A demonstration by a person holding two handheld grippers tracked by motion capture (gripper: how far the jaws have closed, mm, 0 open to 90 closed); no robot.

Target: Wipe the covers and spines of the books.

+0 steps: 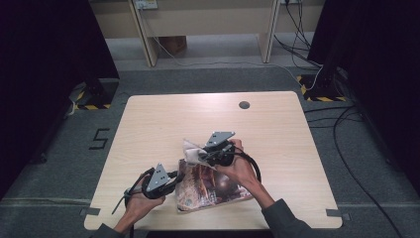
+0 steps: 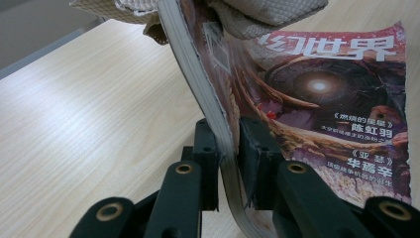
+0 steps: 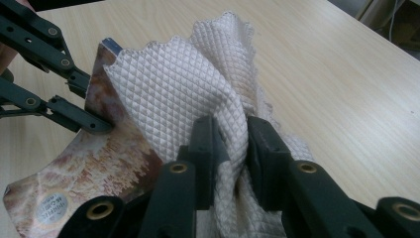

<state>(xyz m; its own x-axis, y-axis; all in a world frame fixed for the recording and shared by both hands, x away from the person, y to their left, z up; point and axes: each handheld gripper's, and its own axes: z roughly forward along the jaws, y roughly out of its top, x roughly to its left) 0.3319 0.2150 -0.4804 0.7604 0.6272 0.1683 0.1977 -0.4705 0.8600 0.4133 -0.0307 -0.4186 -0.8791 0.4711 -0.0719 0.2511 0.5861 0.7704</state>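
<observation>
A glossy paper magazine [image 2: 327, 99], a quilted cloth [image 3: 198, 94], and a smooth pale wood-grain table [image 1: 163, 119].

The left tool [image 2: 229, 163] pinches the magazine [image 2: 327, 94] beneath a cloth [image 2: 257, 17].

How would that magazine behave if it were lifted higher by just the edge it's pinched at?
The magazine would probably sag: its pages already curve where the left tool clamps the edge. It looks thin, so likely light. The glossy cover might slip from a weak grip. The quilted cloth in the right tool droops in folds, plainly floppier still.
</observation>
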